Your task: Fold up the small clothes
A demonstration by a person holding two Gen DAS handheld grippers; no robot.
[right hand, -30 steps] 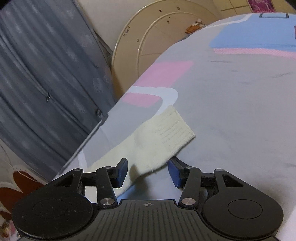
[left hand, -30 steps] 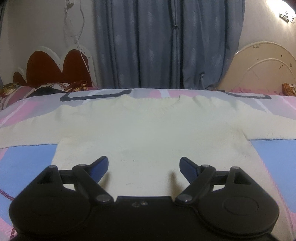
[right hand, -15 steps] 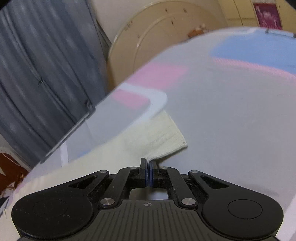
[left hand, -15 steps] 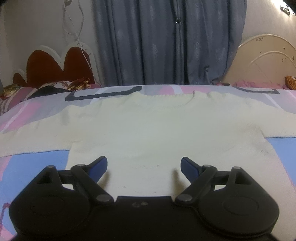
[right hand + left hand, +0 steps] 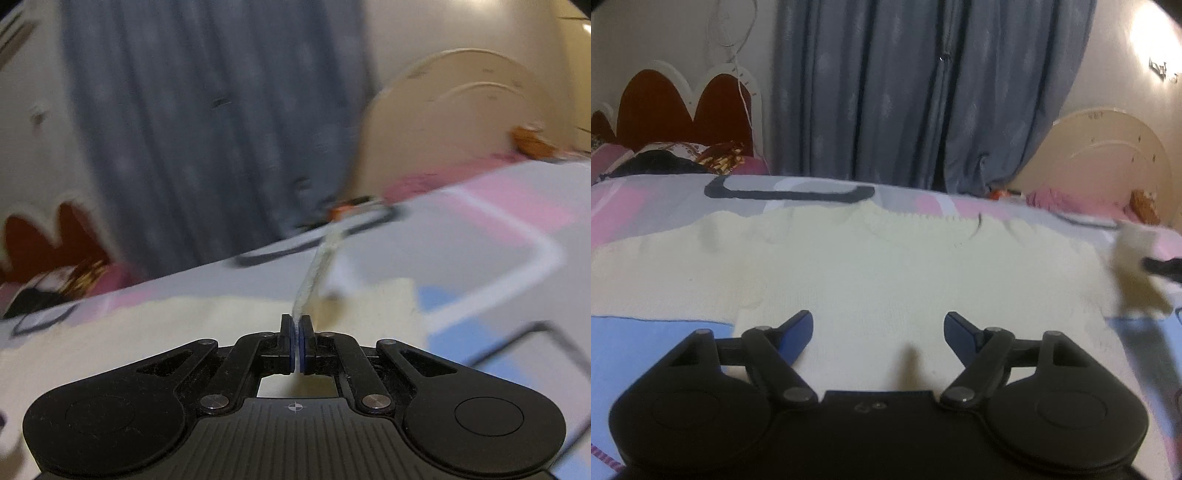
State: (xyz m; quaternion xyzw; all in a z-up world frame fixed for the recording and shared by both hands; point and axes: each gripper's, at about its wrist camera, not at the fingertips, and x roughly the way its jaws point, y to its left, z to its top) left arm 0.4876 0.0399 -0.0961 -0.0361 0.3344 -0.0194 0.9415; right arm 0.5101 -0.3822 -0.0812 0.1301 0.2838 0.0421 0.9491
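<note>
A cream knitted sweater (image 5: 886, 266) lies flat on the bed, neckline toward the curtain. My left gripper (image 5: 879, 321) hovers over its lower body. Its jaws are closing from wide apart, and nothing is pressed between the blue pads (image 5: 799, 328). My right gripper (image 5: 296, 325) is shut on the cuff of the sweater's right sleeve (image 5: 314, 273), which stands edge-on above its pads, lifted off the sheet. In the left wrist view that raised sleeve (image 5: 1134, 266) shows blurred at the right edge with the right gripper's dark tip (image 5: 1161, 266) on it. The sweater's body (image 5: 166, 325) lies under the right gripper.
The bedsheet (image 5: 646, 343) is patterned in blue, pink and grey. Grey-blue curtains (image 5: 905, 92) hang behind the bed. A red scalloped headboard (image 5: 683, 114) with pillows stands at the left, and a cream rounded bed end (image 5: 1108, 155) at the right.
My right gripper shut on the sleeve cuff, then lifted it and swung it over toward the sweater's body, rolling as it went. My left gripper drifted left over the sweater's lower part.
</note>
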